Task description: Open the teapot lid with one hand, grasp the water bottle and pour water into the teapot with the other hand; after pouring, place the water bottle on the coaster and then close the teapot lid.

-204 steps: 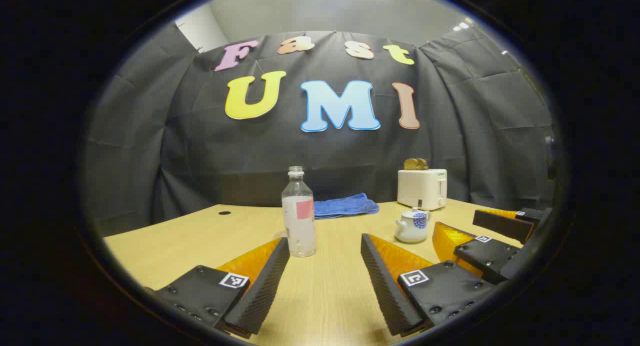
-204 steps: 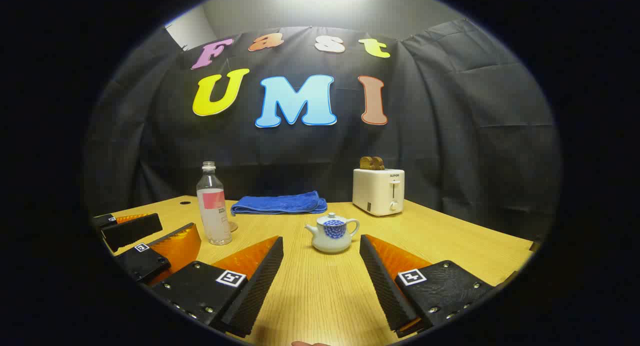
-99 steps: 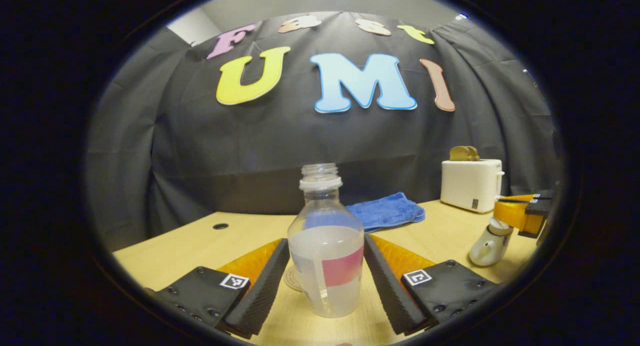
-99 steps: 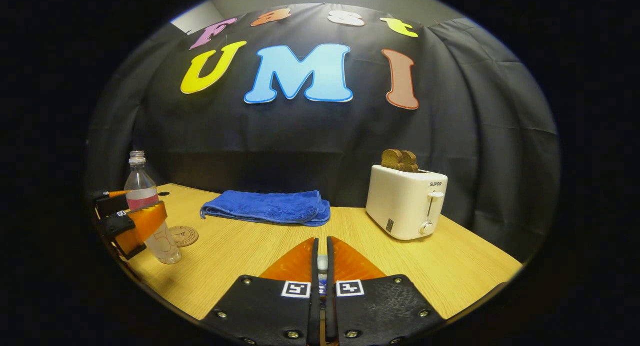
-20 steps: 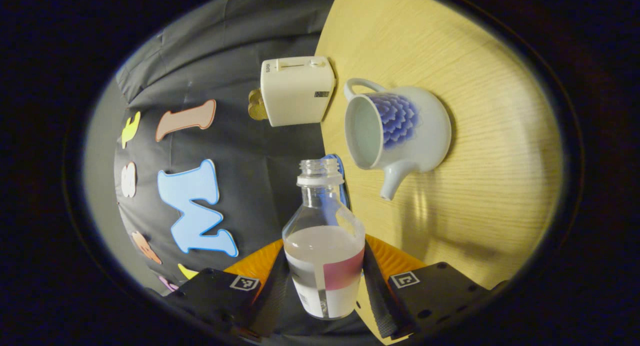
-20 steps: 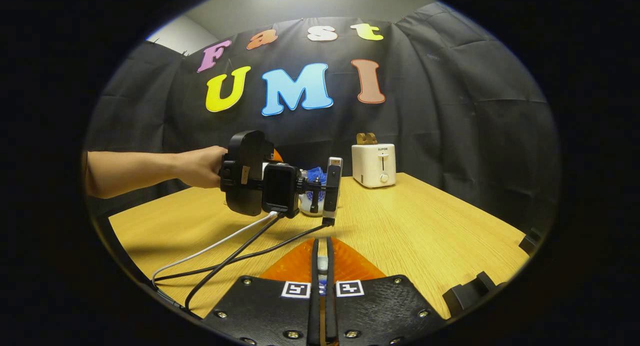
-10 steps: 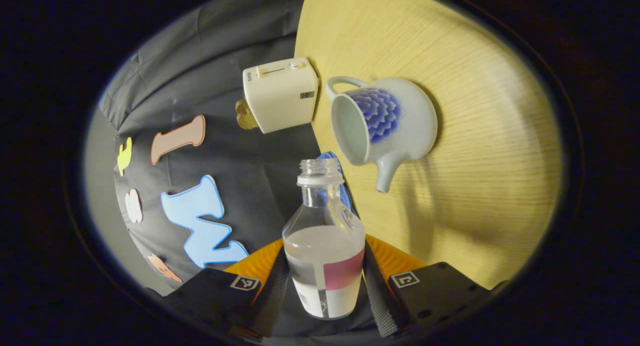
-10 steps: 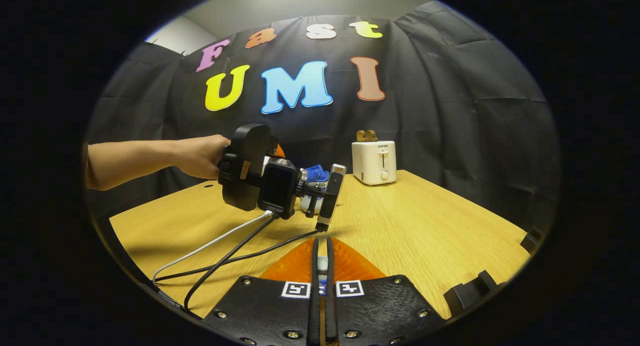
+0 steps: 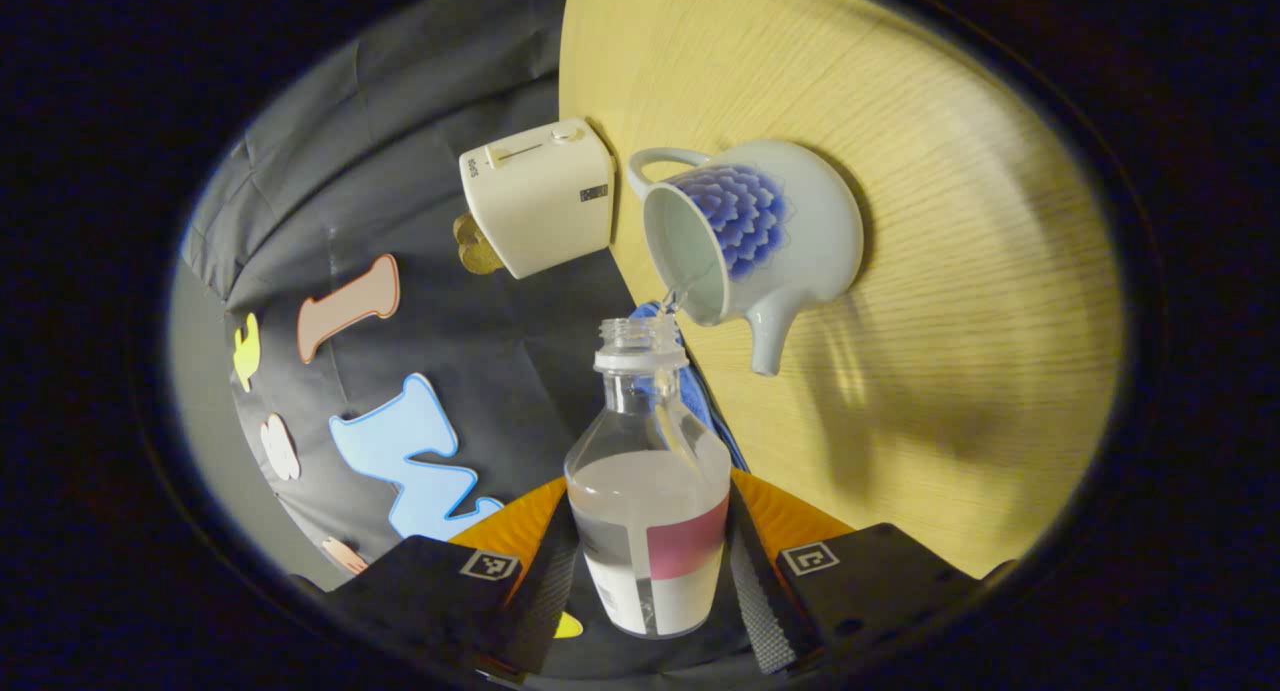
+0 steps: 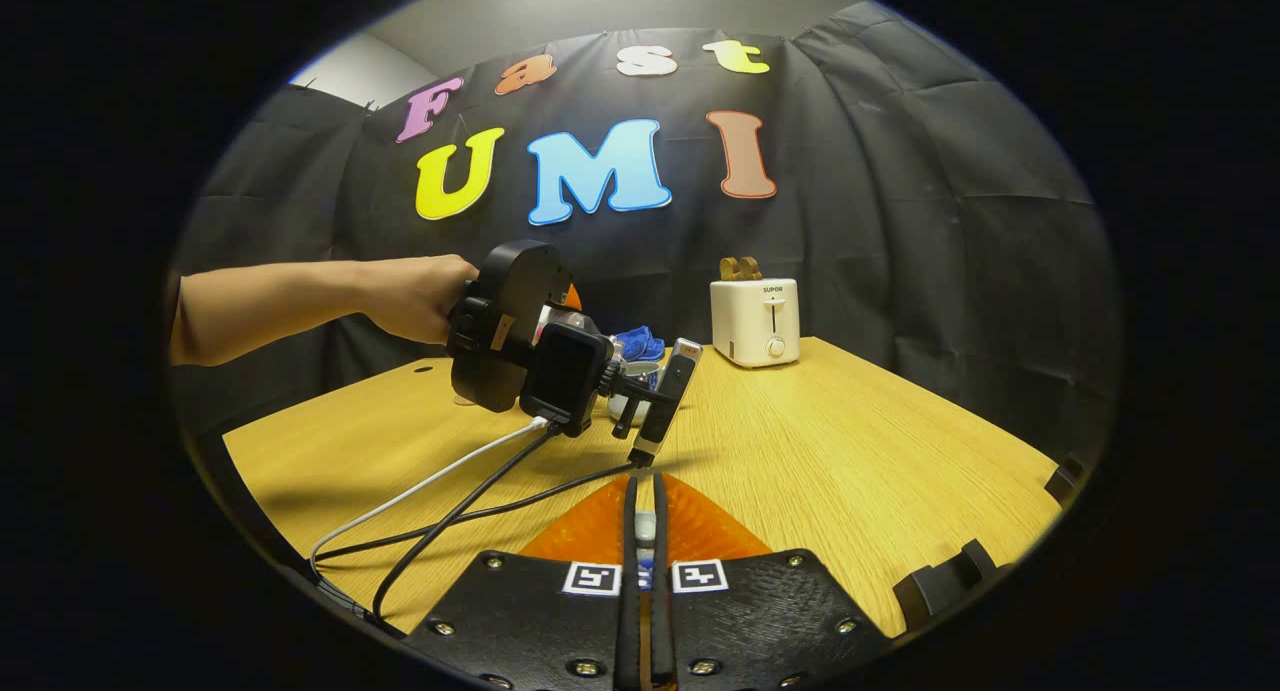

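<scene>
The wooden table carries the open teapot just beyond the left gripper, whose fingers clamp the tilted water bottle; a thin stream crosses from its mouth into the pot. Tipping further or drifting sideways could spill water past the rim. The right gripper is pinched on the small lid.

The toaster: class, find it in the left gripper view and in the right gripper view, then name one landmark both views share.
Left gripper view: the toaster sits upper left of centre, tipped sideways by the camera's roll, beside the teapot.
Right gripper view: the toaster stands right of centre, at the table's far edge.
Shared landmark: the blue towel.
</scene>
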A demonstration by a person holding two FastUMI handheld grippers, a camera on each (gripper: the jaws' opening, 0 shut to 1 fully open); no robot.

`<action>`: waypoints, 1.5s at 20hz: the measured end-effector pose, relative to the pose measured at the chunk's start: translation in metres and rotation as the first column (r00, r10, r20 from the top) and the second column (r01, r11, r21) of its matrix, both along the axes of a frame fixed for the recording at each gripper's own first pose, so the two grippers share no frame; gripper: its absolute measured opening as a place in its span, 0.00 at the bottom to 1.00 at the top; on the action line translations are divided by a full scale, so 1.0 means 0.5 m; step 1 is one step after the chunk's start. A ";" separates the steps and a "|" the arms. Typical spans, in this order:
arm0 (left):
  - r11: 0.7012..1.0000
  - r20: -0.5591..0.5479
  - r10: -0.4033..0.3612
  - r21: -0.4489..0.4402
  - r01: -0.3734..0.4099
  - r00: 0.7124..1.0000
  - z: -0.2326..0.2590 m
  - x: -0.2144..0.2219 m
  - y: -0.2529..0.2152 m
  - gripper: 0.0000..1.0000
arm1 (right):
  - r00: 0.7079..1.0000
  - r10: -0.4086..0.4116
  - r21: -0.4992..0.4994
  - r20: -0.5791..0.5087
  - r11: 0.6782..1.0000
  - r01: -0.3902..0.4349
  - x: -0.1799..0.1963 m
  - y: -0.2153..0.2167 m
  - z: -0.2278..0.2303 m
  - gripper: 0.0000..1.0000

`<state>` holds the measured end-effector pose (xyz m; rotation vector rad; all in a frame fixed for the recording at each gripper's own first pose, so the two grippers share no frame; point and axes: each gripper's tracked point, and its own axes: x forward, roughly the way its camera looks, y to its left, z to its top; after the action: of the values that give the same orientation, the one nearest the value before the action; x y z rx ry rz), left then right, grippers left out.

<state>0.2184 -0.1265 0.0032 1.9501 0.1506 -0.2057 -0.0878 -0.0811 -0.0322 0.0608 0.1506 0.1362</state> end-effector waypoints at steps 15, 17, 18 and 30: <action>0.989 0.009 -0.035 0.147 0.033 0.999 0.030 0.006 -0.005 0.87 | 1.000 -0.020 0.006 -0.017 1.000 0.020 -0.004 -0.011 -0.010 0.04; 0.985 0.025 -0.049 0.164 0.044 0.999 0.042 0.005 -0.012 0.87 | 1.000 -0.019 0.006 -0.019 1.000 0.019 -0.001 -0.010 -0.011 0.04; 0.984 0.030 -0.054 0.174 0.048 0.998 0.045 0.006 -0.014 0.87 | 1.000 -0.018 0.006 -0.019 1.000 0.019 -0.001 -0.009 -0.010 0.04; 0.960 0.051 -0.097 0.269 0.080 0.994 0.066 0.011 -0.038 0.87 | 1.000 -0.030 0.016 0.000 0.999 0.030 -0.004 -0.016 0.001 0.04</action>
<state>0.2240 -0.1457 0.0364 2.2314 0.0500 -0.1898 -0.0899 -0.0891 -0.0315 0.0786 0.1486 0.1078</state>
